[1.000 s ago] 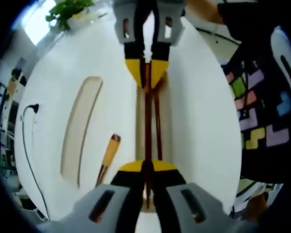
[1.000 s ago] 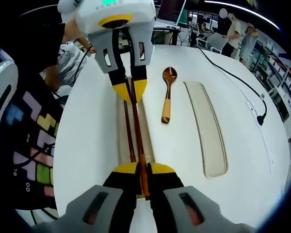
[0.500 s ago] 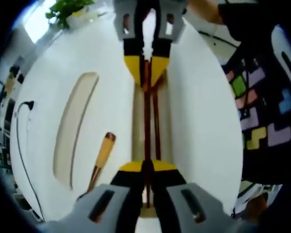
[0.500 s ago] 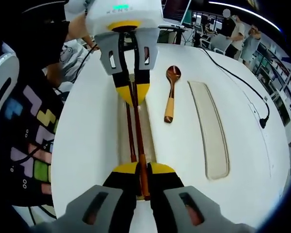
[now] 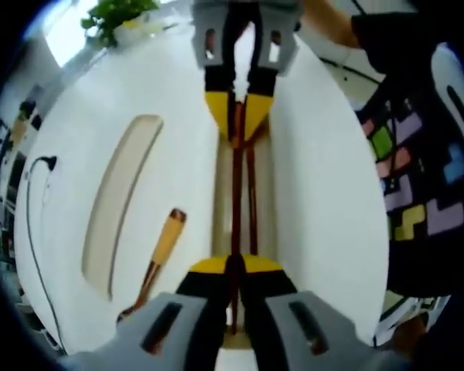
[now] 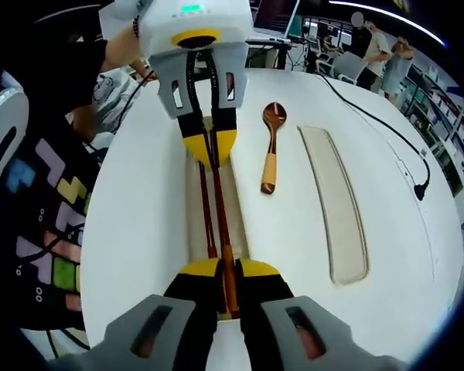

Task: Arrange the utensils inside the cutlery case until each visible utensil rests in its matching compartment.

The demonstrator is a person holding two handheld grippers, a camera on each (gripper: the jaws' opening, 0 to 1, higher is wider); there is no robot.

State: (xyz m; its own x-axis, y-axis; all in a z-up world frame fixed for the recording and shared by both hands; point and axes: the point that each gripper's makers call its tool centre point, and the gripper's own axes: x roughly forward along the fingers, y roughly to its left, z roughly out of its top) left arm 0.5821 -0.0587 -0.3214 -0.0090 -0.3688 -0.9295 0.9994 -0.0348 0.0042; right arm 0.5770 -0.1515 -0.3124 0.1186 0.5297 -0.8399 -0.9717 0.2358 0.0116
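- Left gripper [image 5: 233,267]: yellow-tipped jaws pressed together on one end of a dark wooden chopstick [image 5: 236,193]; seen from the right gripper view, it [image 6: 209,151] pinches the far end of the same stick.
- Right gripper [image 6: 223,270]: jaws clamped on the near end of that chopstick [image 6: 219,209]; it appears opposite in the left gripper view [image 5: 238,124].
- Second chopstick [image 6: 203,212]: slim, reddish-brown, lying just beside the held one, within the narrow slot [image 6: 192,201] of the cutlery case.
- Slot edges: straight and parallel, leaving little room either side of the sticks.
- Wooden spoon [image 6: 269,147]: dark round bowl, lighter tapered handle, lying on the smooth white surface [image 6: 278,232] between the two recesses.
- Long beige recess [image 6: 336,209]: rounded ends, well apart from the spoon.
- Black cable [image 6: 387,135]: crosses the far edge.
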